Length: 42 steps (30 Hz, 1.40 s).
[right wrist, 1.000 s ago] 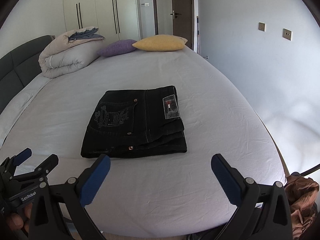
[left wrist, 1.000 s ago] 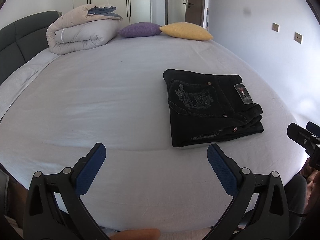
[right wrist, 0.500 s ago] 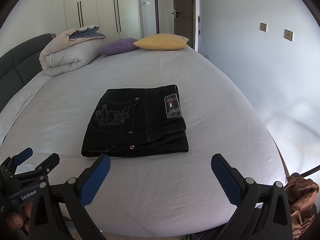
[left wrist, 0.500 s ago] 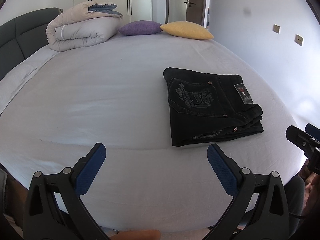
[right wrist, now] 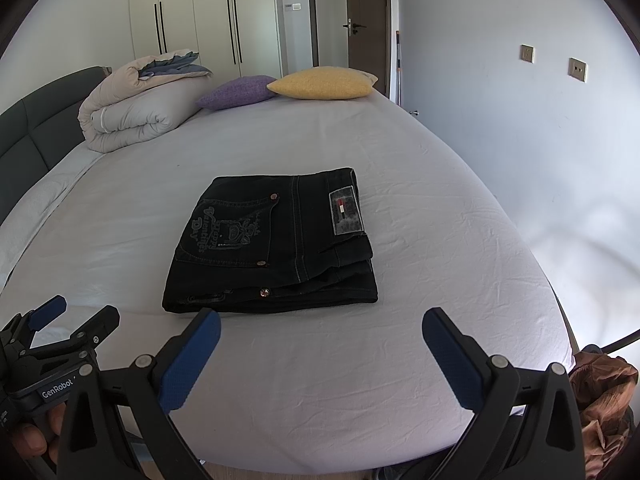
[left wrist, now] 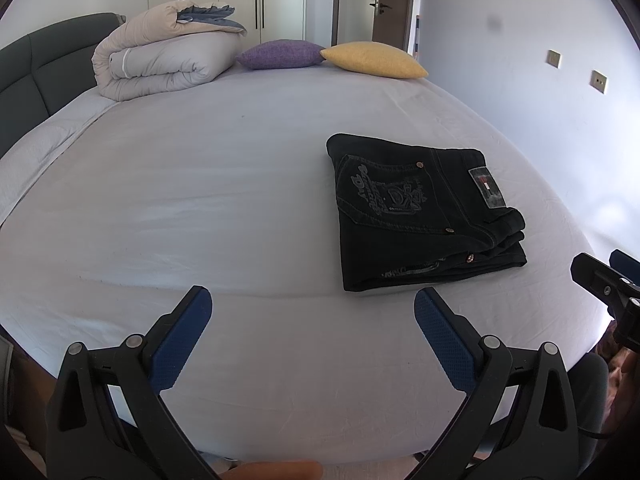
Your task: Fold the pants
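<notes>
We held the left gripper (left wrist: 312,312) and the right gripper (right wrist: 320,332) with fingers spread wide, gripping nothing, both above the near edge of the bed (right wrist: 440,208). The folded black pants (right wrist: 276,240) lay flat just ahead of the right gripper, ahead and rightward of the left one.

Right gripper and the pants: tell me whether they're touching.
Apart. In the right wrist view, the open right gripper sits short of the pants, with bare sheet showing between its fingertips and the near fold.
</notes>
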{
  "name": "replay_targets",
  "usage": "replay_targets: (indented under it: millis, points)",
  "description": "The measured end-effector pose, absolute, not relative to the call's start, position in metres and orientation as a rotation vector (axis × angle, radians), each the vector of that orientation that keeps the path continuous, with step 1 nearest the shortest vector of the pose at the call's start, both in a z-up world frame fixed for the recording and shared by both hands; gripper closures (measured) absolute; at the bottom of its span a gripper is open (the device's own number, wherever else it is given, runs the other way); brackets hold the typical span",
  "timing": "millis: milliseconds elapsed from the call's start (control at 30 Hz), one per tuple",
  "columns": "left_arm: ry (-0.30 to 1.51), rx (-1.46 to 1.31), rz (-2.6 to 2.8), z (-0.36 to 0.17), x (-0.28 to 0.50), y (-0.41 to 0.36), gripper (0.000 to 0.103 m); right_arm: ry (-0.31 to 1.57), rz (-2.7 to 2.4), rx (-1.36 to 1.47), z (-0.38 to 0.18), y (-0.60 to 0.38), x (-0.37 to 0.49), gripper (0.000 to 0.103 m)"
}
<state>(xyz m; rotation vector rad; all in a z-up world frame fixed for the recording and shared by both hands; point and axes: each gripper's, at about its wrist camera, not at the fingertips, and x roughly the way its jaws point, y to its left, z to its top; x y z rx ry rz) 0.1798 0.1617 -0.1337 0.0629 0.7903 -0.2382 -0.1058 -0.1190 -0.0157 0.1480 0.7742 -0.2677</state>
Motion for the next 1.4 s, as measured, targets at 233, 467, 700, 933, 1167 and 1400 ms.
replay_targets:
  millis: [233, 467, 700, 933, 1167, 1400]
  points:
    - [0.791, 0.063, -0.239, -0.1342, 0.1800, 0.1623, 0.000, 0.774, -0.268, 0.148, -0.0158, -0.1189, -0.1058, 0.000]
    - [0.792, 0.062, -0.239, -0.1341, 0.1800, 0.1623, 0.000, 0.775, -0.267, 0.148, -0.0160, -0.1190, -0.1057, 0.000]
    - [0.793, 0.062, -0.240, -0.1342, 0.1801, 0.1623, 0.000, 0.775, -0.268, 0.147, -0.0160, -0.1185, -0.1057, 0.000]
    - [0.793, 0.063, -0.239, -0.1349, 0.1791, 0.1623, 0.000, 0.775, -0.268, 0.148, -0.0159, -0.1188, -0.1059, 0.000]
    - [0.795, 0.062, -0.240, -0.1364, 0.1779, 0.1621, 0.000, 0.775, -0.268, 0.148, -0.0157, -0.1186, -0.1059, 0.000]
    - [0.797, 0.063, -0.239, -0.1372, 0.1771, 0.1620, 0.000, 0.776, -0.268, 0.148, -0.0156, -0.1188, -0.1060, 0.000]
